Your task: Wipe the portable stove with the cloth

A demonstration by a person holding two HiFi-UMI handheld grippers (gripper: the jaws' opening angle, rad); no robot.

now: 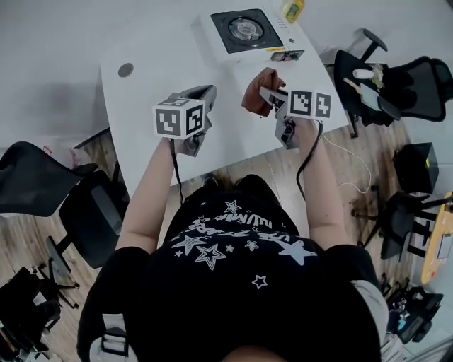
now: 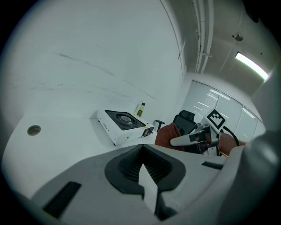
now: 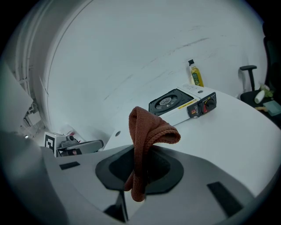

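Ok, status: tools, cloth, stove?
Right tool shut on cloth, off the table. Left tool shut, empty. Stove at table's far edge, nothing between it and cloth.

1 white table (image 1: 141, 49), upper centre; wood-plank floor (image 1: 382, 141), mid right; black office chairs (image 1: 35, 184), left and right edges; 1 ceiling strip light (image 2: 252, 66), upper right, left gripper view.

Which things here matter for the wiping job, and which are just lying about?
For the job: portable stove; brown cloth, clamped in the right tool; left tool, shut and empty.
Lying about: yellow bottle by the stove; office chairs around the table.
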